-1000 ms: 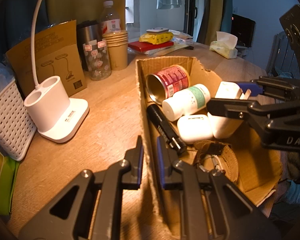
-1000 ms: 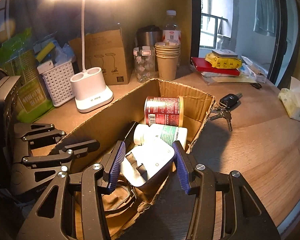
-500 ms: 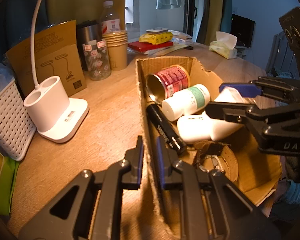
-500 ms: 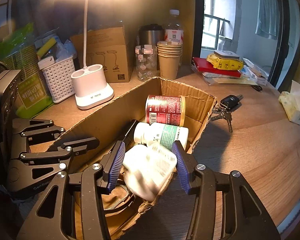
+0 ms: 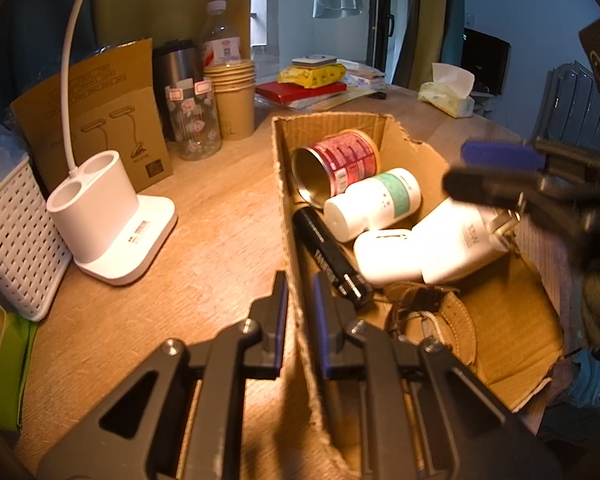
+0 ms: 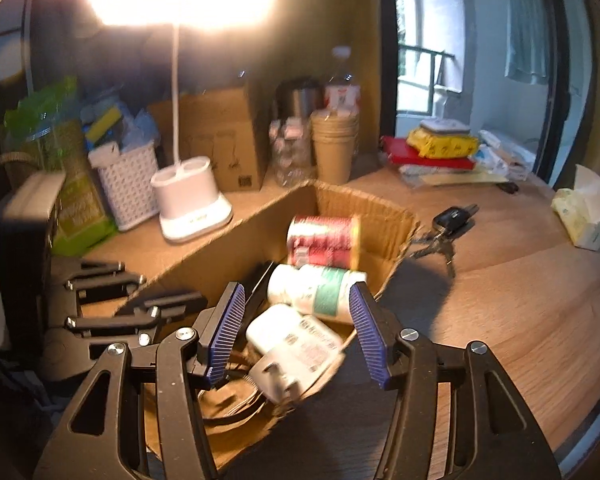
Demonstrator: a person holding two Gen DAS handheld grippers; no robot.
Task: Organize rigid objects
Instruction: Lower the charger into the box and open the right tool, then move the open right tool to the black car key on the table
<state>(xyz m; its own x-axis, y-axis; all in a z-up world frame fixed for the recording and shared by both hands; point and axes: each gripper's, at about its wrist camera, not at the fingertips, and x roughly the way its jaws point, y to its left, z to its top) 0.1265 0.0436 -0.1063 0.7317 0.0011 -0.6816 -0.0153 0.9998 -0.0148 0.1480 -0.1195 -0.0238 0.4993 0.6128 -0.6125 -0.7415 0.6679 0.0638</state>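
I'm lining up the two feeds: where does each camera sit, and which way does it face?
Left wrist: on the left hand-held gripper, clamped on the cardboard box wall, facing the lamp base; right hand-held gripper shows.
Right wrist: above the right hand-held gripper, open over the white charger, facing the window.
Shared: box, red can, pill bottle.

A wooden table [image 5: 228,216] carries an open cardboard box [image 5: 284,184] near its middle. To its left stand a white lamp base [image 5: 112,224] and white basket [image 5: 16,248]; beyond, stacked paper cups [image 5: 234,100]. Keys [image 6: 448,232] and a tissue pack [image 6: 584,216] lie right.
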